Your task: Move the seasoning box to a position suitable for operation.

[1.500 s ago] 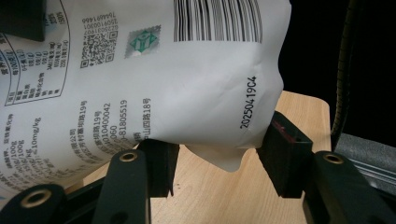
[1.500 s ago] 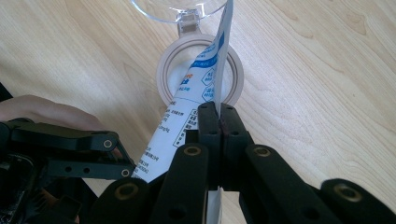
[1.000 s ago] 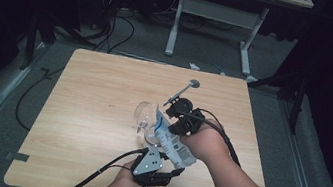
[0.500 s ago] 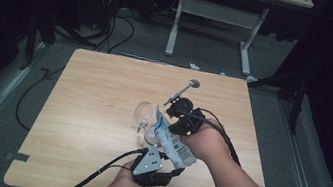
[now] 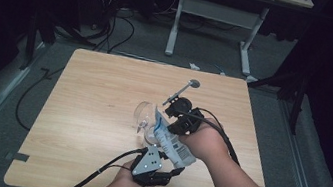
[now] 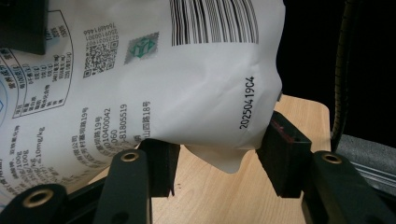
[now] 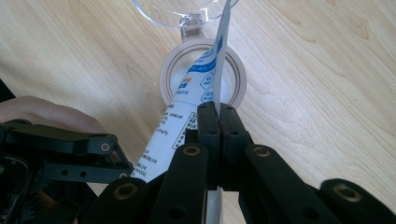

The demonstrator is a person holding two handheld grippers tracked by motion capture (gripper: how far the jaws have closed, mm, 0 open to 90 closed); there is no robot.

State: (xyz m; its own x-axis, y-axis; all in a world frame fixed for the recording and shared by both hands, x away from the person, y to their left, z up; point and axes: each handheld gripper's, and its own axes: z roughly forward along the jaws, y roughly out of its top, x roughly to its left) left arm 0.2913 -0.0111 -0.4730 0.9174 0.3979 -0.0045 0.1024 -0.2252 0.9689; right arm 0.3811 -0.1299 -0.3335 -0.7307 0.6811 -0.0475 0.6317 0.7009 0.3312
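Note:
A white printed pouch hangs tilted over a small clear jar on the wooden table. My right gripper is shut on the pouch's upper edge; in the right gripper view the closed jaws pinch the thin seam, and the pouch slopes down toward the jar's round beige mouth and its clear hinged lid. My left gripper holds the pouch's bottom; in the left gripper view the bulging lower end of the pouch sits pressed between the pads.
A slim metal spoon lies behind the jar, toward the table's far edge. Cables trail from both grippers over the near edge. A desk frame and loose cables stand on the floor beyond the table.

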